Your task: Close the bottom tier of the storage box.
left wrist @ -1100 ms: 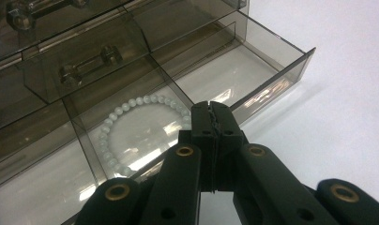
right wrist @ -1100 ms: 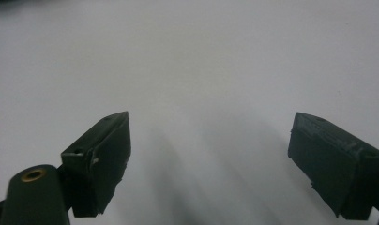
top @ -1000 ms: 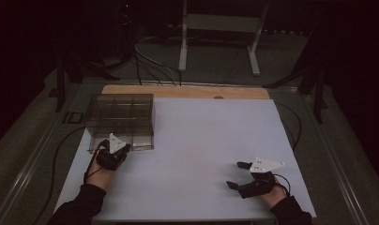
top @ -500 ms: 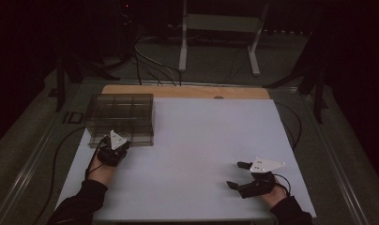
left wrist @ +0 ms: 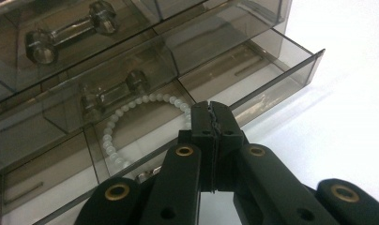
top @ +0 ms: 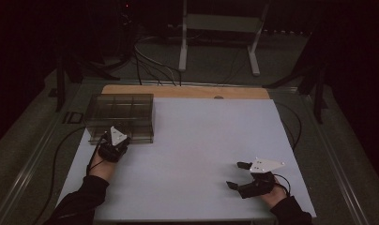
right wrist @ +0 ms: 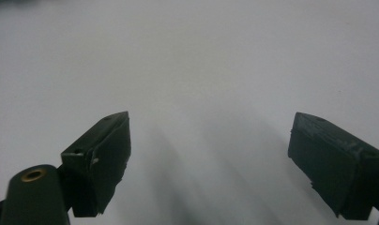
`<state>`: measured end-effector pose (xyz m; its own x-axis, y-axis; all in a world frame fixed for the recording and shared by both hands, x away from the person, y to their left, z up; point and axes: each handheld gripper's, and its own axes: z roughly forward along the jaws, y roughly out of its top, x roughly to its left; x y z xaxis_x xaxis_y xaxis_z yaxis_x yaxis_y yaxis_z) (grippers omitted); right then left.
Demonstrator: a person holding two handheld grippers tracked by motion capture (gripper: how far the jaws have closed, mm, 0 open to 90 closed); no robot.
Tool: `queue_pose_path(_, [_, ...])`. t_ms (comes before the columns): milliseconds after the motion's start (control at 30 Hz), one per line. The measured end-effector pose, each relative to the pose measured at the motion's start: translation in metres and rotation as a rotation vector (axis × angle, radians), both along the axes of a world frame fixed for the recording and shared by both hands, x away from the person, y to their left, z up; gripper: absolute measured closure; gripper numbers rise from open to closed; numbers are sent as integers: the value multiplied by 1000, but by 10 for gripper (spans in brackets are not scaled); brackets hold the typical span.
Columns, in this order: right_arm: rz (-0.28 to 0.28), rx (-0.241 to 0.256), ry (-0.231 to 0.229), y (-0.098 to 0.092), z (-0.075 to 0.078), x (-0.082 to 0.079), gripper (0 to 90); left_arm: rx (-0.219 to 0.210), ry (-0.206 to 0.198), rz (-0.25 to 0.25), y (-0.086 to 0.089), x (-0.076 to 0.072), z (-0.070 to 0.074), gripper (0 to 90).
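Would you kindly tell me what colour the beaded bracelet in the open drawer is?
The bracelet is milky white, shown best in the left gripper view.

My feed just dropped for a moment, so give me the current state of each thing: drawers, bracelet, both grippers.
Drawer organizer: smoky clear plastic, at the table's left.
Bottom drawer: pulled out, open.
Upper drawers: pushed in.
Bead bracelet: lying inside the open drawer.
Left gripper: fingers closed together, at the drawer front.
Right gripper: open, holding nothing, over bare table.
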<state>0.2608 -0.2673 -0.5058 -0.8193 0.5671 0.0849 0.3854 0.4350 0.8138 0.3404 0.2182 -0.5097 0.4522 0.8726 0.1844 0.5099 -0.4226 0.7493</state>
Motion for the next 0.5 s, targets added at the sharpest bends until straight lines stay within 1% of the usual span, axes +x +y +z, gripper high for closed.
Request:
queue_pose_path(167, [0, 0, -1, 0, 0, 0, 136, 13, -6, 3, -1, 4, -1, 900])
queue_pose_path(367, [0, 1, 1, 0, 0, 0, 136, 14, -14, 7, -1, 8, -2, 900])
queue_pose_path(500, [0, 2, 1, 0, 0, 0, 136, 22, -22, 4, -2, 11, -2, 900])
